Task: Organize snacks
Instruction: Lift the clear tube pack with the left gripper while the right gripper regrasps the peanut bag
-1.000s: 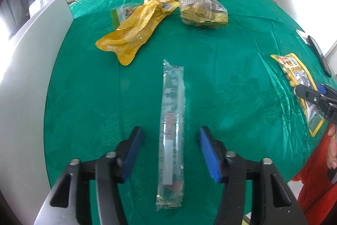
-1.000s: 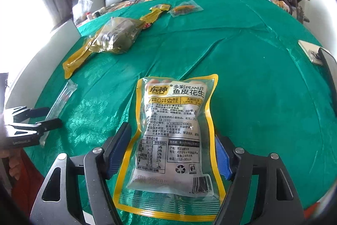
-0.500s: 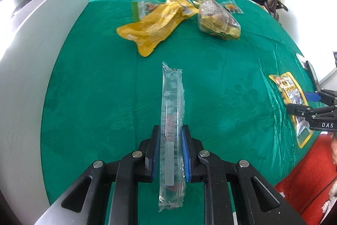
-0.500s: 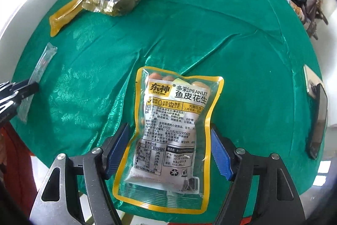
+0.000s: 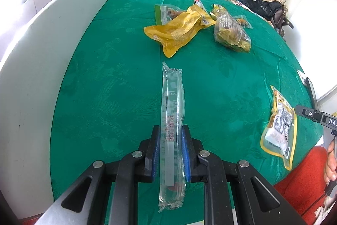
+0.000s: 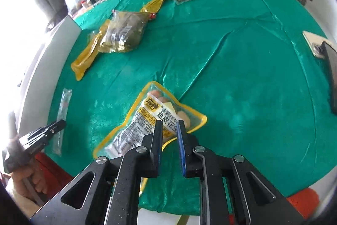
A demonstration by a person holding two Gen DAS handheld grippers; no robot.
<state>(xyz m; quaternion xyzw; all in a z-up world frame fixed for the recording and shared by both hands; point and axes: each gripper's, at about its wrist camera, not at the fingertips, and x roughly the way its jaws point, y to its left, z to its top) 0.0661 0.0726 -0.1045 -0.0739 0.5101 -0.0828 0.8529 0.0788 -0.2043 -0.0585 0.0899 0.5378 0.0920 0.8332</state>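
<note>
My left gripper [image 5: 171, 130] is shut on a long clear snack stick packet [image 5: 172, 111], held lengthwise between the blue pads above the green tablecloth. My right gripper [image 6: 169, 125] has closed on the yellow-edged peanut bag [image 6: 147, 119], which is crumpled and tilted. The peanut bag also shows in the left wrist view [image 5: 279, 125]. The stick packet shows in the right wrist view [image 6: 63, 111] at the left edge, in the left gripper [image 6: 52, 129].
A yellow pouch [image 5: 179, 32], a clear bag of wrapped snacks [image 5: 231, 32] and several small packets lie at the far side of the round green table [image 5: 115, 88]. A white panel [image 5: 31, 56] borders the left. A phone [image 6: 328, 69] lies at the right edge.
My right gripper closed from wide open onto the peanut bag and crumpled it. My left gripper stayed shut on the stick packet and raised it slightly.
</note>
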